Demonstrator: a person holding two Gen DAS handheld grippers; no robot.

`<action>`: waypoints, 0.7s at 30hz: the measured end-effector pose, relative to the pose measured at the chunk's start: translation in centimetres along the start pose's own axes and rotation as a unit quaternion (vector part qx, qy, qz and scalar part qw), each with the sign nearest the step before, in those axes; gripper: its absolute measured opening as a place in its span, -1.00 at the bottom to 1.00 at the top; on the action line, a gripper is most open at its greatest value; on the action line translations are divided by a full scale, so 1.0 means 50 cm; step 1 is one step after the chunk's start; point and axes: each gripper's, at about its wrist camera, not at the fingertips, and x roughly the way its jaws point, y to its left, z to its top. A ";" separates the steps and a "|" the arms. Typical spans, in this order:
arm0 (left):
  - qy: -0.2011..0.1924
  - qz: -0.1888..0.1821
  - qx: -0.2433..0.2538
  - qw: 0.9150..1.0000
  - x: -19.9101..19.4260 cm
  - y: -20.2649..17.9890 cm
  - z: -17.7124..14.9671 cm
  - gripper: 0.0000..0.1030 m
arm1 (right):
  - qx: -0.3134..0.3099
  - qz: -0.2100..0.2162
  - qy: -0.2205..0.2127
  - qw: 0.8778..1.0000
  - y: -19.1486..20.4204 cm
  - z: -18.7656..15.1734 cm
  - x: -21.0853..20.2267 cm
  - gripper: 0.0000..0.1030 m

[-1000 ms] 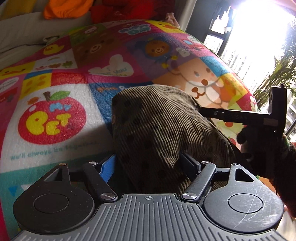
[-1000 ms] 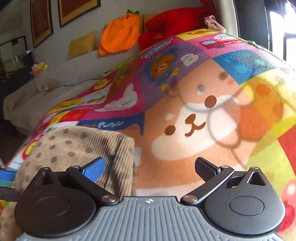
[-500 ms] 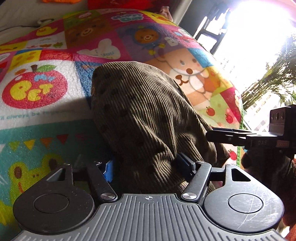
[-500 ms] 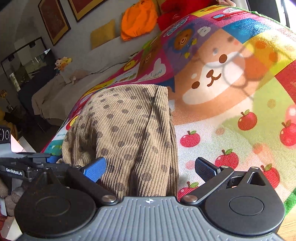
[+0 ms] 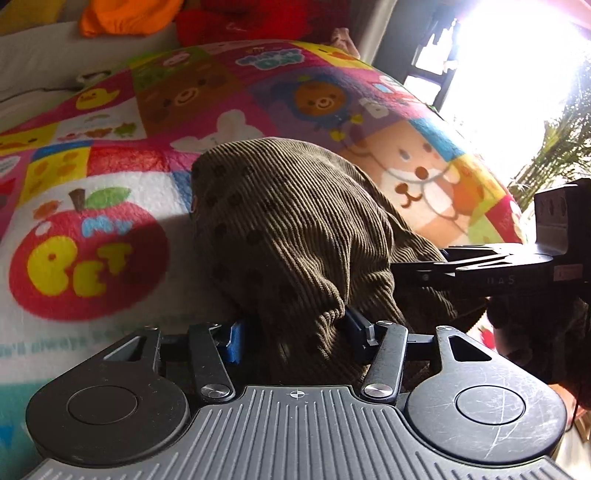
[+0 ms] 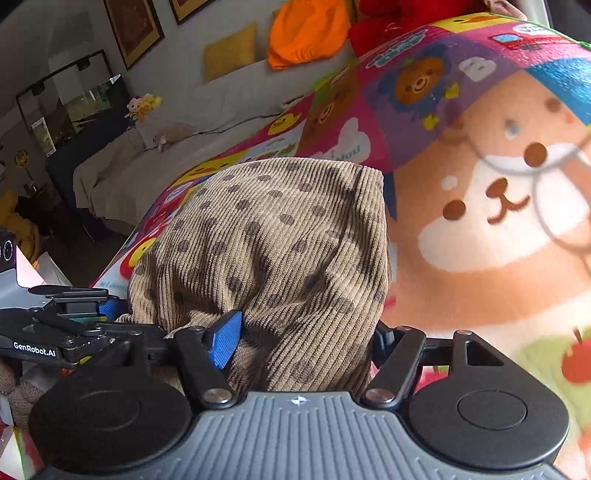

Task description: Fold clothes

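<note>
Both the left tongs [image 5: 293,334] and the right tongs [image 6: 304,338] are closing on the near hem of the brown dotted corduroy garment [image 6: 280,251] lying mid-frame on the colourful cartoon-print blanket [image 6: 480,229], so the fold probably begins next: lift and carry that edge toward the far side.

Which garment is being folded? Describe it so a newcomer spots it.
On the cartoon-print play mat, nearest the cameras, lies a tan corduroy garment with dark dots. Unlike the orange bundle far behind, it bunches between both grippers' closing jaws.
</note>
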 end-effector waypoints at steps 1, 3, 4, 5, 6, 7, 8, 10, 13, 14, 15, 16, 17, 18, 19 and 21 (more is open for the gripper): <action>-0.004 0.005 -0.001 1.000 0.013 0.018 0.020 0.12 | -0.004 -0.004 -0.005 1.000 -0.002 0.019 0.024 0.34; -0.010 0.015 0.005 1.000 0.035 0.044 0.053 0.12 | -0.011 -0.011 -0.013 1.000 -0.007 0.056 0.070 0.34; -0.013 0.018 0.015 1.000 0.043 0.052 0.066 0.12 | -0.015 -0.014 -0.016 1.000 -0.010 0.074 0.093 0.34; -0.013 0.019 0.024 0.999 0.047 0.058 0.076 0.12 | -0.018 -0.019 -0.019 0.999 -0.015 0.090 0.118 0.34; -0.012 0.017 0.030 0.999 0.044 0.062 0.084 0.13 | -0.016 -0.021 -0.019 0.999 -0.022 0.104 0.133 0.36; -0.013 0.014 0.035 0.999 0.034 0.064 0.090 0.14 | -0.012 -0.023 -0.016 1.000 -0.030 0.115 0.143 0.47; -0.020 0.012 0.041 0.999 0.017 0.066 0.096 0.14 | -0.009 -0.024 -0.011 1.000 -0.037 0.122 0.145 0.59; -0.044 0.009 0.051 0.998 -0.015 0.069 0.115 0.24 | -0.026 -0.035 -0.019 0.999 -0.040 0.124 0.117 0.61; -0.079 -0.012 0.039 0.996 -0.036 0.075 0.169 0.25 | -0.073 -0.064 -0.052 0.994 -0.024 0.127 0.063 0.64; -0.091 -0.018 0.035 0.995 -0.042 0.077 0.187 0.25 | -0.093 -0.075 -0.067 0.991 -0.014 0.128 0.043 0.64; -0.095 -0.026 0.034 0.995 -0.032 0.076 0.207 0.24 | -0.108 -0.075 -0.085 0.988 0.002 0.132 0.026 0.64; -0.090 -0.030 0.036 0.995 -0.007 0.072 0.226 0.21 | -0.120 -0.065 -0.098 0.986 0.018 0.136 0.011 0.67; -0.078 -0.033 0.032 0.996 0.026 0.069 0.244 0.20 | -0.122 -0.043 -0.099 0.987 0.032 0.140 0.010 0.74; -0.062 -0.034 0.024 0.997 0.062 0.069 0.260 0.19 | -0.125 -0.021 -0.099 0.987 0.047 0.144 0.009 0.77; -0.042 -0.031 0.014 0.999 0.102 0.072 0.273 0.19 | -0.127 0.002 -0.100 0.987 0.062 0.148 0.009 0.80; -0.007 -0.020 0.004 1.000 0.173 0.079 0.290 0.12 | -0.137 0.019 -0.081 0.987 0.090 0.144 0.035 0.80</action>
